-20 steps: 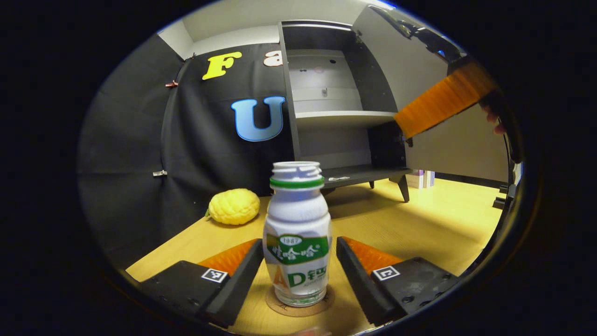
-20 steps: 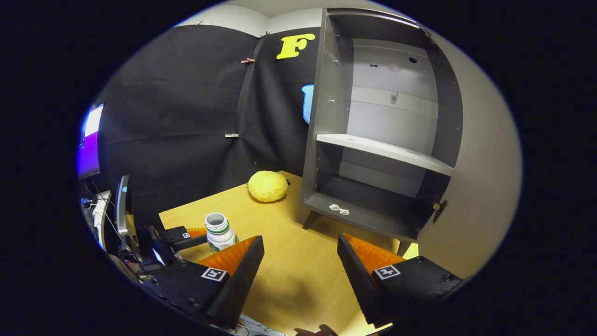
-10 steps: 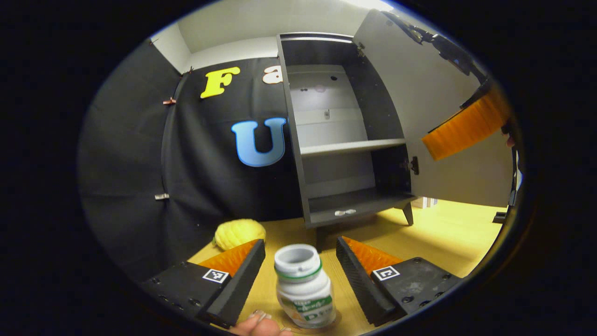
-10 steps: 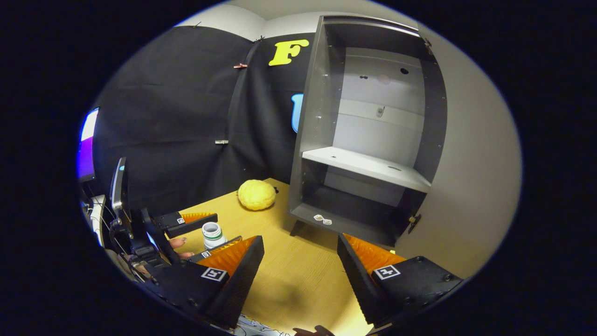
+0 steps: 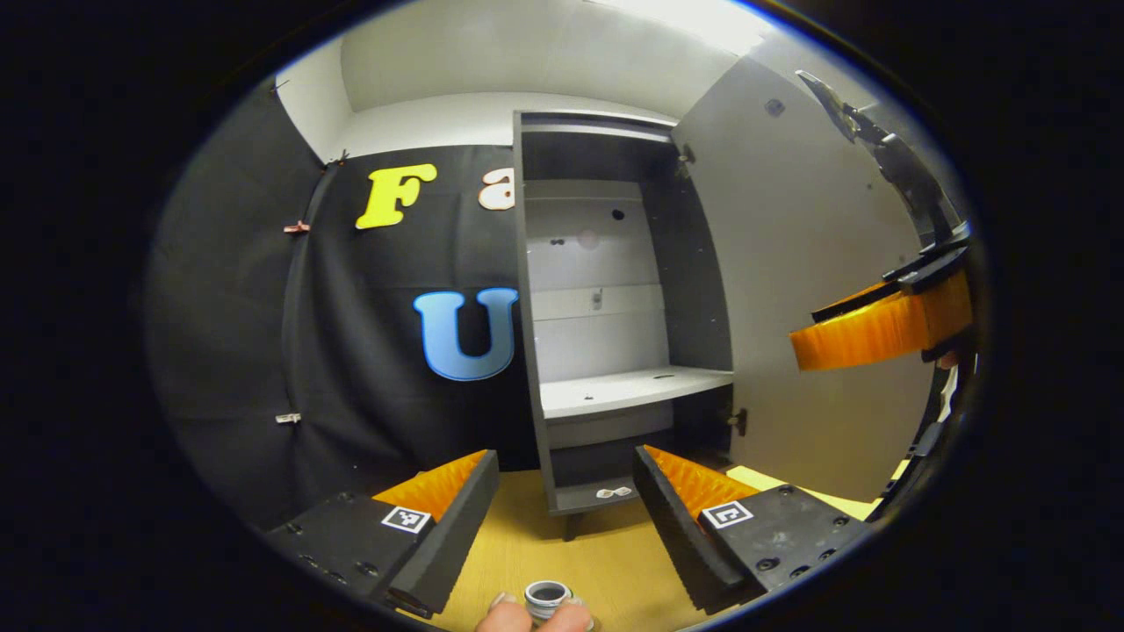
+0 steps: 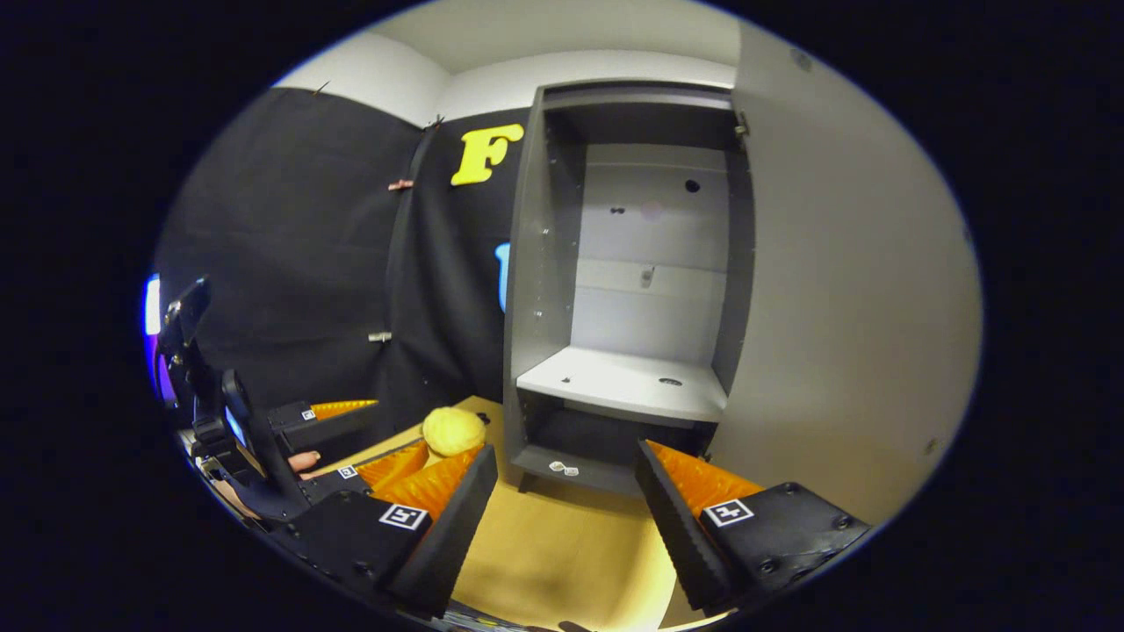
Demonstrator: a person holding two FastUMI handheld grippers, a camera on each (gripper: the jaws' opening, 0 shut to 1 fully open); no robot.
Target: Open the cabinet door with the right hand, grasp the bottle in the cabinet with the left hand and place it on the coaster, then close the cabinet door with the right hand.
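Pulled back and tilted up off the bottle (image 5: 548,595), now low at near edge. Cabinet (image 6: 632,290) far, door (image 6: 843,290) open right. Left gripper (image 5: 562,500) agape, empty; right gripper (image 6: 566,505) likewise, above worktop (image 6: 562,553).

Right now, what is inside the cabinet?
The cabinet has a pale shelf with nothing standing on it, and two small pale bits on its floor. The floor's right end is hidden.
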